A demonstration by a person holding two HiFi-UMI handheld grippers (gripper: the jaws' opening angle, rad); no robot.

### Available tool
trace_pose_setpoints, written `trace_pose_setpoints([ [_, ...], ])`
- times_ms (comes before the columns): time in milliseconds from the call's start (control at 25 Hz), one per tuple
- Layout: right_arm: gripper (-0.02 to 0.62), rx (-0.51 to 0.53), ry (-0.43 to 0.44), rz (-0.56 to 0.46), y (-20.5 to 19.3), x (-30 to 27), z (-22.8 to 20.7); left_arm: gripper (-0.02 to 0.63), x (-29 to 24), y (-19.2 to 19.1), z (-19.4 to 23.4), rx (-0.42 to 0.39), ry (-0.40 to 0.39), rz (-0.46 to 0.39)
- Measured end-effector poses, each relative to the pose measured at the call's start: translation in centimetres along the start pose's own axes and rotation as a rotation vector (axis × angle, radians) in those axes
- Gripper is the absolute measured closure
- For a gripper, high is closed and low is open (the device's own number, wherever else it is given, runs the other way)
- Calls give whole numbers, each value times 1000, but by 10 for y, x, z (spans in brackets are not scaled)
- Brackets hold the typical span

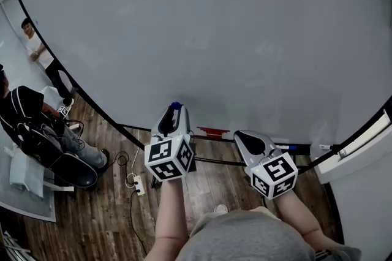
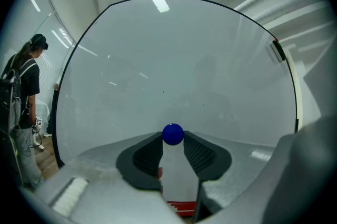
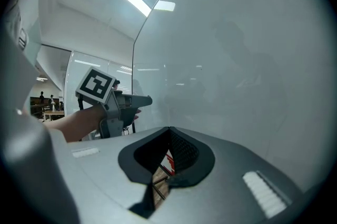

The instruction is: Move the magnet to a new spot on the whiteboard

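A small round blue magnet (image 2: 172,134) is pinched between the tips of my left gripper (image 2: 172,137), which is shut on it. In the head view the magnet (image 1: 176,105) shows at the tip of the left gripper (image 1: 176,109), in front of the lower part of the big whiteboard (image 1: 214,27). Whether it touches the board I cannot tell. My right gripper (image 1: 240,134) hangs lower and to the right, near the board's bottom edge. Its jaws meet at the tip (image 3: 169,131) with nothing between them. The right gripper view also catches the left gripper (image 3: 143,100) from the side.
A red object (image 1: 212,131) and a blue marker (image 1: 294,147) lie along the board's tray. One person (image 1: 37,48) stands at the far left and another (image 1: 27,119) sits there. A power strip (image 1: 138,183) with cables lies on the wooden floor.
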State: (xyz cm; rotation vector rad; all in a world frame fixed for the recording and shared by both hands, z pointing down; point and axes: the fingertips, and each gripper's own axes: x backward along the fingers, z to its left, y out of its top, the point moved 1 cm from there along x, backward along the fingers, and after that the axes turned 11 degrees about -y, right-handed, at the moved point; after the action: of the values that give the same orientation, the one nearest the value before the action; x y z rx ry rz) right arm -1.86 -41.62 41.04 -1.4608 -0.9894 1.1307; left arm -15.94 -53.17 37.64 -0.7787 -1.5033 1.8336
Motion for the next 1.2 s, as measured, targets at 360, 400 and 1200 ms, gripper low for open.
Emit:
trace_pose_setpoints([
  [360,594,-3,-43,9,-2,-18,11,472,-12,-3,26,11,-33,14],
  [400,594,-3,-47,10,-1,-21,14,472,-13,-3,29,13,-36,16],
  [1200,594,-23,-85,17,-9,-42,22,472,-27,-14,49,1,-57,58],
])
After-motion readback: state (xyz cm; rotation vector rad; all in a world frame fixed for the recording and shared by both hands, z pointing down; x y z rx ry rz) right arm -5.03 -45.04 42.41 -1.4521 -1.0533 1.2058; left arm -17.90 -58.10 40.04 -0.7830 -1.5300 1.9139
